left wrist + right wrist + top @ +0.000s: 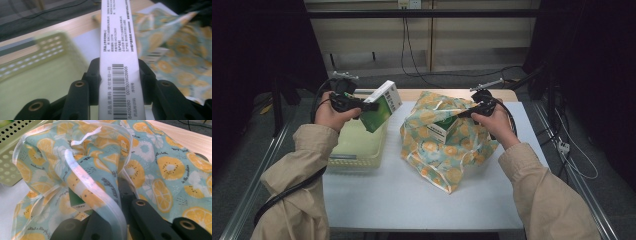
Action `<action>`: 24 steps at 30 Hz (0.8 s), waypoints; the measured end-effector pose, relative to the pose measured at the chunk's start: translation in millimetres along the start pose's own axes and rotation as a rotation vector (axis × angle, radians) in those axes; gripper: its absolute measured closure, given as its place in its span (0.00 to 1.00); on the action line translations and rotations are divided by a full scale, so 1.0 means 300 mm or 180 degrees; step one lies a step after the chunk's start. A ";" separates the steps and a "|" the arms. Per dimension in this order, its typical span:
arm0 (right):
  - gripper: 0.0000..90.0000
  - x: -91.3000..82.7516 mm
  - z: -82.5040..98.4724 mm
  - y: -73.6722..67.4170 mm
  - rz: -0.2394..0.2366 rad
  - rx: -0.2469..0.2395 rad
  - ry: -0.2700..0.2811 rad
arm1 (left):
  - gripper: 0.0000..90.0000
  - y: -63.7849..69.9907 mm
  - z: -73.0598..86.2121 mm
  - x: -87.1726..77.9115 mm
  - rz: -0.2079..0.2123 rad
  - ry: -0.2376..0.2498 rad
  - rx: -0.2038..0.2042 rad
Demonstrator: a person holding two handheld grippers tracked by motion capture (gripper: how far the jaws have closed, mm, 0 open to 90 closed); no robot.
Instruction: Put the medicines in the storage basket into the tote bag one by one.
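Left hand-held gripper [371, 106] jaws clamped on a green-and-white cardboard medicine box [382, 105], lifted and tilted above the pale green perforated plastic basket [343, 156]. In the left gripper view the box's white barcode side [119, 75] runs up between the two black jaws, both pressed against it. Basket sits at the left edge of the white surface [412, 200], box over its far right corner.

Right hand-held gripper [465, 112] jaws closed on the white-trimmed rim of a teal fabric bag with orange and kiwi slice print [439, 150], holding the mouth up. Bag rests mid-surface, just right of the basket. A second green-and-white box [443, 126] shows in the bag's opening; its green corner [75, 200] peeks under the fabric fold [100, 192] in the right gripper view. Beige sleeves [304, 165] on both forearms.
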State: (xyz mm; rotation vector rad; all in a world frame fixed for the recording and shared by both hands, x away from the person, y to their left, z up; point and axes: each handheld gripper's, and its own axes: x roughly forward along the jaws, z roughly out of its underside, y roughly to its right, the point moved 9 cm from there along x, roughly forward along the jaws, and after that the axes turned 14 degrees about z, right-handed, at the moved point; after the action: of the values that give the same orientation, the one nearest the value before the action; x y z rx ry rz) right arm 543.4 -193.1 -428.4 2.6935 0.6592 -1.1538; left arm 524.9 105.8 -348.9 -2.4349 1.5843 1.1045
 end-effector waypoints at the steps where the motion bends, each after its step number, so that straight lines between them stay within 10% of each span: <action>1: 1.00 -0.001 -0.001 0.002 0.0000 0.0010 0.0005 | 0.70 0.031 -0.004 0.016 0.0068 -0.0002 0.0038; 12: 1.00 -0.012 -0.010 0.002 0.0011 0.0019 0.0045 | 0.70 0.271 0.034 0.199 0.0537 -0.0283 0.0437; 24: 1.00 -0.043 -0.023 -0.018 0.0005 -0.0036 0.0069 | 0.70 0.321 0.117 0.385 0.0606 -0.0578 0.0527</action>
State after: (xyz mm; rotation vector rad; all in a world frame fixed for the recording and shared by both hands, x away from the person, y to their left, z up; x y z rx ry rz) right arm 537.7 -190.6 -414.0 2.7003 0.6647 -1.1188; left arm 454.1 -17.5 -409.0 -2.0536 1.7968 1.1318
